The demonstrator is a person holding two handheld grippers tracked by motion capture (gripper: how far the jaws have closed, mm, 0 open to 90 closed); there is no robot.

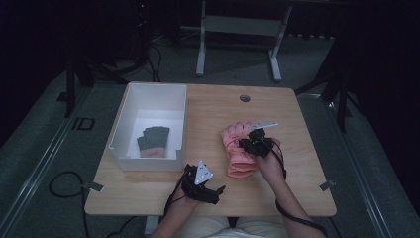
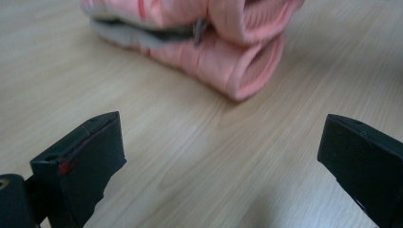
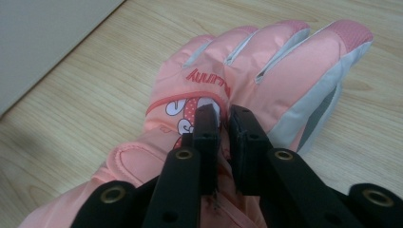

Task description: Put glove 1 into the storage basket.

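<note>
Fabric of the pink glove (image 3: 247, 85) sits pinched in my right gripper (image 3: 223, 111), jaws nearly together. My left gripper (image 1: 210, 191) hangs released near the cuff. Two gloves: this one mid-tabletop (image 1: 213, 111), one grey glove (image 1: 153, 141) in the single white bin (image 1: 124, 116). Dark room beyond, one metal stand (image 1: 237, 25).

Pink ski gloves (image 1: 238, 148) lie stacked flat on the table's right half.
</note>
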